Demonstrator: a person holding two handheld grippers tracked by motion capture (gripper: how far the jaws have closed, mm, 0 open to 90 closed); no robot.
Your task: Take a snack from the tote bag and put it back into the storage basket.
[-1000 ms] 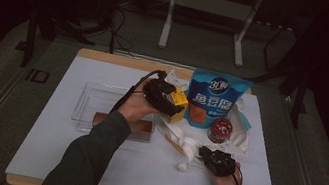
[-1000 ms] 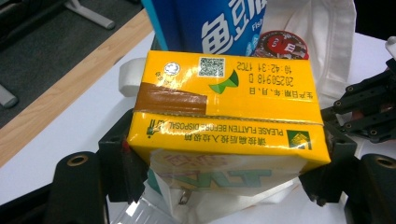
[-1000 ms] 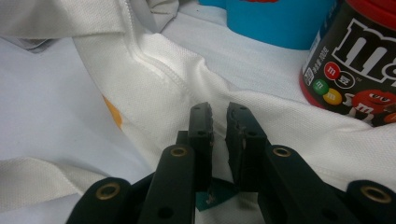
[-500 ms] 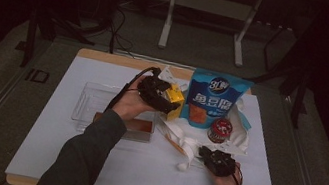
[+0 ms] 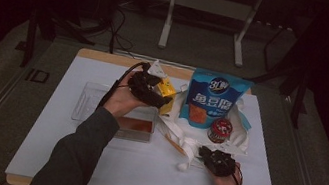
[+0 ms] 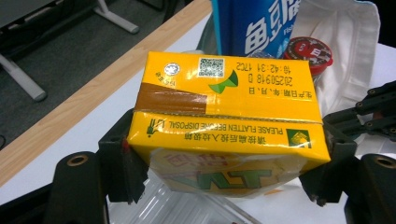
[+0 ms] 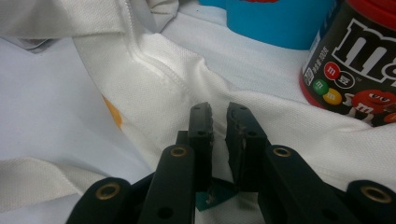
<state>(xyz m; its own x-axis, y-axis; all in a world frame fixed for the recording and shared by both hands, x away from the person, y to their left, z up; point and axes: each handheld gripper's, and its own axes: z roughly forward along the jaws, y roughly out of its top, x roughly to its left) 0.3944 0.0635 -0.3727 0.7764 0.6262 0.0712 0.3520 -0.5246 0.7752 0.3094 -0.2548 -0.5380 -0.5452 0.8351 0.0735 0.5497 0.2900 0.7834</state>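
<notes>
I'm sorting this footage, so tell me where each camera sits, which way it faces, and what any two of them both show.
High view: above the person's side, looking forward and down on the table; both forearms enter from below.
Left gripper view: rides on the left gripper, looking along its fingers clamped on the yellow drink carton.
Right gripper view: rides on the right gripper, low over the white cloth bag; its fingers nearly meet.
Shared: the M&M's tub and blue pouch appear in all three views.

Yellow carton (image 6: 224,116), blue pouch (image 5: 211,105), white cloth bag (image 7: 196,84)
Carton: green logo, brown tape strip, blk print; candy jar (image 7: 359,70) dk brown w/ red lid, multicolour dots; claws blk.
</notes>
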